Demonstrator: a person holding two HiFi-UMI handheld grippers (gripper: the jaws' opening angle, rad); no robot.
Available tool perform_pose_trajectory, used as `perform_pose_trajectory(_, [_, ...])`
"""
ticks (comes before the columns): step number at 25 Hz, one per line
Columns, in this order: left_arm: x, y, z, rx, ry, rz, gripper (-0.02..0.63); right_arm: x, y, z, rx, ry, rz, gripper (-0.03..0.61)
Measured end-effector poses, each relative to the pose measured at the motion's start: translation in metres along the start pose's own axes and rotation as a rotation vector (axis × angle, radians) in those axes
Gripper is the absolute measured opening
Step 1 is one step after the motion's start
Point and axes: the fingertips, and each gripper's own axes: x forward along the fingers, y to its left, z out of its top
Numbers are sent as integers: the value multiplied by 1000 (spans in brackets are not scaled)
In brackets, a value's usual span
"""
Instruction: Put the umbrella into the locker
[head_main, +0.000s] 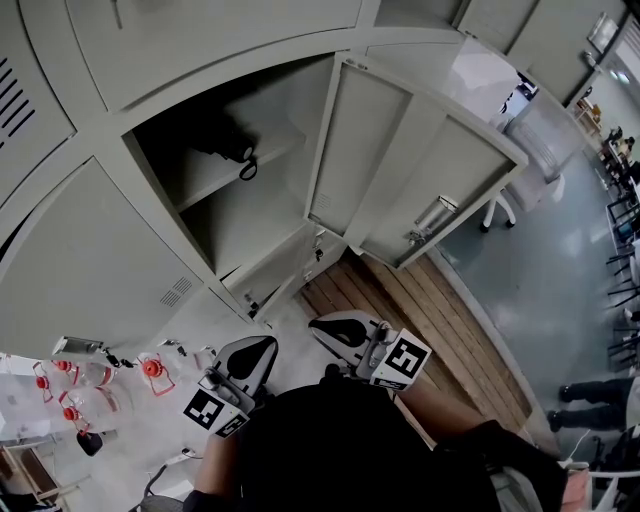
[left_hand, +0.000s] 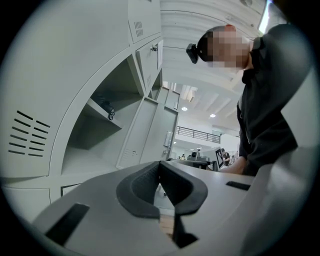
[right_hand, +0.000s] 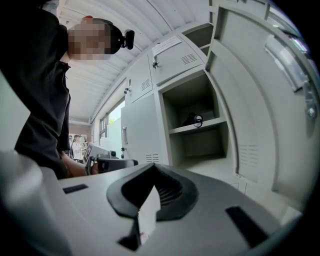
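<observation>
The black folded umbrella (head_main: 222, 143) lies on the upper shelf inside the open locker (head_main: 240, 215), its loop strap hanging over the shelf edge. It also shows in the left gripper view as the umbrella (left_hand: 105, 105) and in the right gripper view as the umbrella (right_hand: 193, 119). My left gripper (head_main: 258, 350) and right gripper (head_main: 330, 327) hang low in front of my body, side by side, well away from the locker opening. The left gripper (left_hand: 160, 163) is shut with nothing between its pads. The right gripper (right_hand: 152, 166) is shut and empty too.
The locker door (head_main: 405, 170) stands swung open to the right. Closed lockers (head_main: 90, 270) surround the open one. Red-handled items (head_main: 150, 368) lie on a white surface at lower left. A wooden floor strip (head_main: 430, 320) runs below the door, and a white chair (head_main: 500, 205) stands behind it.
</observation>
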Motion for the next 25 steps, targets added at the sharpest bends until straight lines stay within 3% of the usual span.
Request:
perform_pose_trajectory(15, [2,0,-2,19,24,-7,17,15,1,11,-48,-9,47,11])
perform_pose_trajectory(25, [7,-4,-3,12,31,-2,17,7,-8,13,-58,-19,22,11])
